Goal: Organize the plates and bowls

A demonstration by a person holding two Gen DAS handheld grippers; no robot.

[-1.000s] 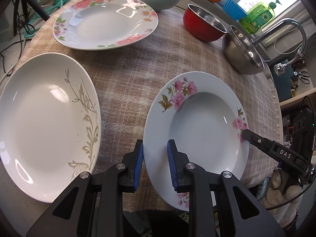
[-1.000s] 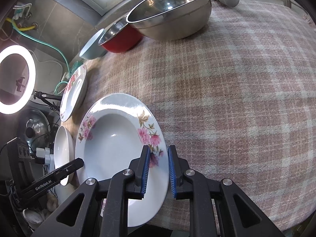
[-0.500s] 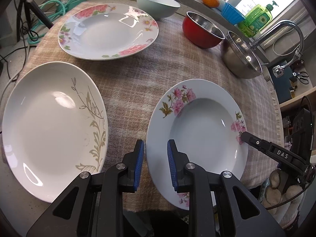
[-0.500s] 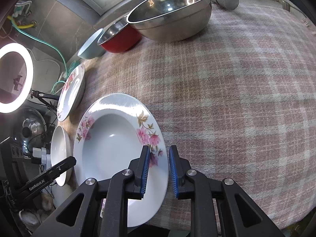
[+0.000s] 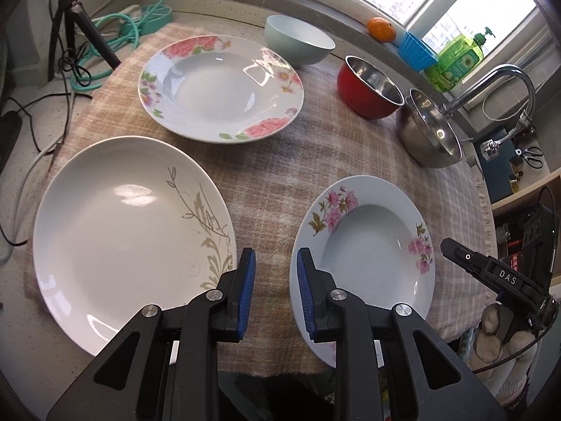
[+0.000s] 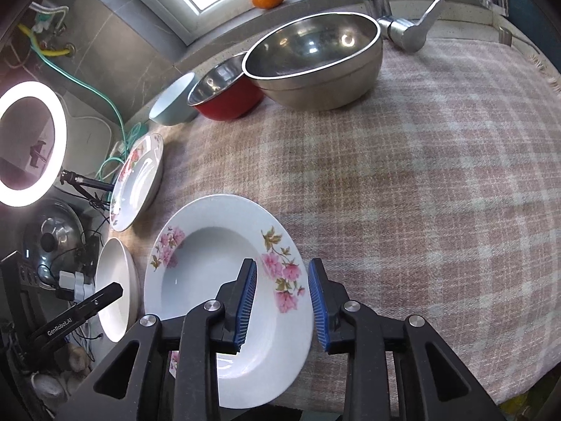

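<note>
A small deep plate with pink flowers [image 5: 368, 245] lies on the plaid cloth [image 5: 280, 161]. My left gripper [image 5: 273, 263] hovers just left of the plate's rim, open, with only cloth showing between its blue pads. My right gripper [image 6: 283, 270] straddles the plate's [image 6: 210, 263] right rim. Its jaws are opening and the pads stand off the rim on both sides. A large white plate with a beige leaf pattern [image 5: 122, 217] lies to the left. A floral plate [image 5: 221, 87] sits behind it. A pale blue bowl [image 5: 298, 40], a red bowl [image 5: 368, 87] and a steel bowl [image 5: 431, 133] line the back.
A tap [image 5: 501, 77] rises behind the steel bowl. An orange [image 5: 381, 28], a blue cup [image 5: 417, 51] and a green soap bottle [image 5: 459, 59] stand on the sill. A tripod [image 5: 70, 31] and cables [image 5: 133, 31] crowd the far left. The cloth's front edge [image 5: 273, 368] is close.
My right gripper's jaws have spread apart around the flowered plate's rim. My left gripper has drawn back and up, so the plate's left rim no longer sits between its fingers.
</note>
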